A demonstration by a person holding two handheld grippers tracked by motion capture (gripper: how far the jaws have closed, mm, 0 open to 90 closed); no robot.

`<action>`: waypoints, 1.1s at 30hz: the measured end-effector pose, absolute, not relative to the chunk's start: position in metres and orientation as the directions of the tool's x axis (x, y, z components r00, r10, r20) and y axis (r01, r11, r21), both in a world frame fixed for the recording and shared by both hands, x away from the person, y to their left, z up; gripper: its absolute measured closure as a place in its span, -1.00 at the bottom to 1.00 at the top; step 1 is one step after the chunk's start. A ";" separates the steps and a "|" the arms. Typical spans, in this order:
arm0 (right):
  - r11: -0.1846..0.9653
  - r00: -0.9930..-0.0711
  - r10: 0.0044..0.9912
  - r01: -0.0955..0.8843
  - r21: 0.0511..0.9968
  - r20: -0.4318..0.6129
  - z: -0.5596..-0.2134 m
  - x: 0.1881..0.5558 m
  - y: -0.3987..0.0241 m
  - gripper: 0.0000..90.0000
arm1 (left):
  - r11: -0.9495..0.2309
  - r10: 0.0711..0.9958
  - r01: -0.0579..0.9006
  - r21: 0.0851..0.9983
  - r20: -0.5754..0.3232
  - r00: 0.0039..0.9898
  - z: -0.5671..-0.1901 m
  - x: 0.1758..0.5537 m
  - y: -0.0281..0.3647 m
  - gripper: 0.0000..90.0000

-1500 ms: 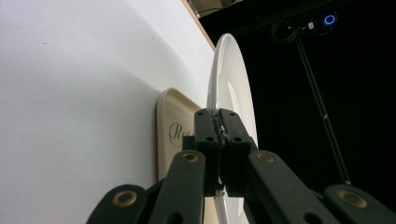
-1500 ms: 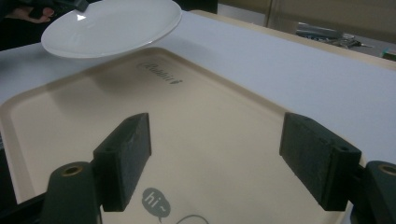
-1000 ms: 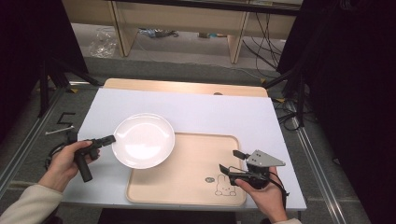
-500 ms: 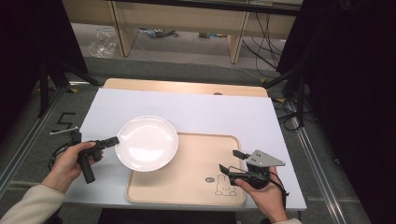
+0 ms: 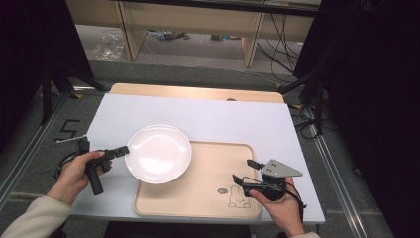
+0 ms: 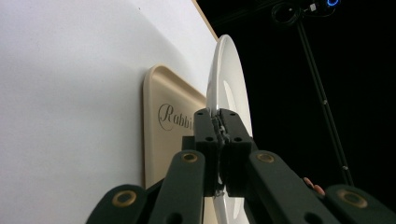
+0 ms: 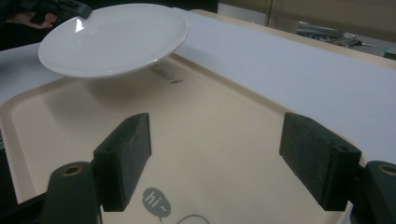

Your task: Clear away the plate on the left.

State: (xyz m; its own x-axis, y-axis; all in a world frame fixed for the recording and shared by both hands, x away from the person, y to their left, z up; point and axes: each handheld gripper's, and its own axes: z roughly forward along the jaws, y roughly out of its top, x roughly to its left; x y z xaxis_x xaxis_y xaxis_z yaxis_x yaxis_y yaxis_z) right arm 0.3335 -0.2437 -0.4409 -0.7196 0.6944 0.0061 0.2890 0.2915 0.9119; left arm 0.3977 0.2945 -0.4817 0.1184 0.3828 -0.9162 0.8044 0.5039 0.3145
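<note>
A white plate [image 5: 159,152] hangs above the left corner of a beige tray [image 5: 213,193], casting a shadow on it. My left gripper [image 5: 124,149] is shut on the plate's left rim; in the left gripper view both pads clamp the thin rim of the plate [image 6: 229,88], with the tray [image 6: 163,135] beyond. My right gripper [image 5: 242,171] stands open over the tray's right part beside a rabbit drawing [image 5: 238,196]. In the right gripper view the right gripper [image 7: 217,161] has nothing between its fingers, and the plate [image 7: 112,39] floats over the tray [image 7: 215,126].
A white sheet [image 5: 208,121] covers the table, with a strip of wooden tabletop [image 5: 198,92] at the far edge. Shelving legs and cables stand on the floor beyond. Dark curtains flank both sides.
The left gripper has carried the plate to the right, farther over the tray's left corner. The right gripper has kept still.
</note>
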 end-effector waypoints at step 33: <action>0.292 -0.721 0.693 0.289 0.912 0.006 -0.441 0.333 -0.244 -0.42 | 0.478 0.387 0.821 0.311 -0.914 0.120 -0.482 0.398 0.282 0.92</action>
State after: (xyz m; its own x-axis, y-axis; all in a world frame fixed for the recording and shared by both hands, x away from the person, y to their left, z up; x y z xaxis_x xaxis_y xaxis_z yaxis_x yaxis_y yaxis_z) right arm 0.3334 -0.2435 -0.4409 -0.7209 0.6930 0.0064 0.2891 0.2923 0.9116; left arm 0.3980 0.2820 -0.4824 0.1204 0.3871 -0.9142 0.8215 0.4782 0.3107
